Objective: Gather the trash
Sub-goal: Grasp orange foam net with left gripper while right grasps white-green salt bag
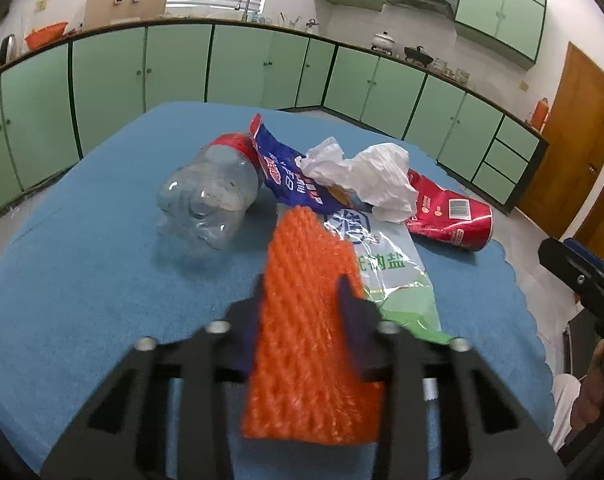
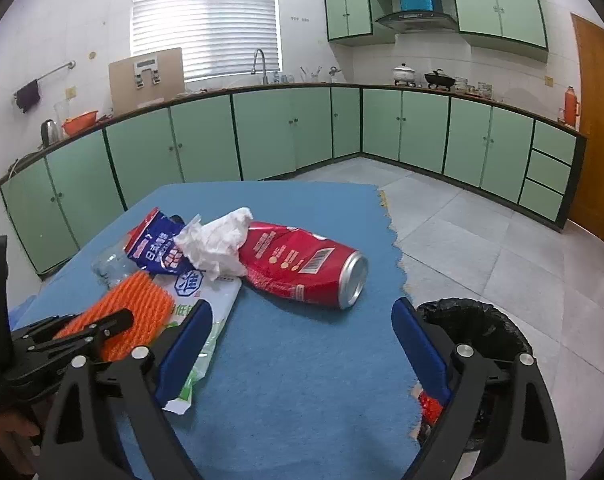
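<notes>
The left gripper (image 1: 302, 292) has its jaws clamped on an orange foam fruit net (image 1: 309, 320), which stands up between the 2 fingers and appears raised a little above the blue table cover (image 1: 82, 260). The right gripper (image 2: 298, 344) hangs with its jaws spread wide and nothing between them, low over the near part of the table.

Just beyond the net lies a clear salt bag with green print (image 1: 393, 276), flat on the cover. Past it sit a crushed clear plastic bottle (image 1: 210, 200) on its side, a blue snack wrapper (image 1: 290, 180) leaning on the bottle, a crumpled white tissue (image 1: 373, 180) resting on top of the wrapper and touching a dented red can (image 2: 305, 268) on its side.

A bin lined with a black bag (image 2: 477, 328) stands on the floor just beside the table's right edge; something red (image 2: 429, 406) shows near its rim, possibly trash already dropped.

By my judgement the task is early: 1 piece is in hand, at least 5 remain on the table.
</notes>
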Demonstrator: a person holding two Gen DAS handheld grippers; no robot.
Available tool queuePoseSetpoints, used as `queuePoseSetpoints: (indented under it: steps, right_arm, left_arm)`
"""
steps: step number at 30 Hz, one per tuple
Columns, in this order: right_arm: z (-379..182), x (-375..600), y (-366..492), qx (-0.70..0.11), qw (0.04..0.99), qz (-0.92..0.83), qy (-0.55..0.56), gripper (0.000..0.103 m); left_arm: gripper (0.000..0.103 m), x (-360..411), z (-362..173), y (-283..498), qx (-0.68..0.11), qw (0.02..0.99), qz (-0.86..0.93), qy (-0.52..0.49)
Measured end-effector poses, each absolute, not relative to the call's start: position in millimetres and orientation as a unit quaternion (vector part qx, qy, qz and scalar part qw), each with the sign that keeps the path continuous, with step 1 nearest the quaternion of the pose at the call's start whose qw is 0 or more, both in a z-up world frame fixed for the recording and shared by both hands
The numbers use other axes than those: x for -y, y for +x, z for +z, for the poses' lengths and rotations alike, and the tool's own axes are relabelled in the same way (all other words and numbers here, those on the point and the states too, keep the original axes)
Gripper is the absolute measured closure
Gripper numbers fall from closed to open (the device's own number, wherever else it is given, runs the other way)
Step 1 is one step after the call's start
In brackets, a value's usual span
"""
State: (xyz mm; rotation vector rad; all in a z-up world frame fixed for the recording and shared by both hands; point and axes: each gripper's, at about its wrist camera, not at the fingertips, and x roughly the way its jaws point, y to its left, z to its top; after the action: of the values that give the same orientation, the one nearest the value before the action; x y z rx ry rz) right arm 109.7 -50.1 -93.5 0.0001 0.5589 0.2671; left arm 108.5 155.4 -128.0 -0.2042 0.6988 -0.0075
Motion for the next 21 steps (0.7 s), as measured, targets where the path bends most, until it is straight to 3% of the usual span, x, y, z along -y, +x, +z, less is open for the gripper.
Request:
queuePoseSetpoints:
  steps: [3,12,21]
  right_arm:
    - [-97,47,109,-0.281,0.950,0.138,0.004,0.016]
    - [-113,19,107,-0.311,0.935,0.169,0.017,0.020]
    - [-138,-13,113,-0.344,0.921,0.181,0.002,0.029]
  left_arm:
    - [0.093,-150,-122,103,-0.328,0.941,0.001,-0.086]
    - [0.093,-164,-94,74,-0.279,0.957,0.056,-0.051]
    - [0.094,-183,-116,68,-0.308,0.948,0.079,-0.027]
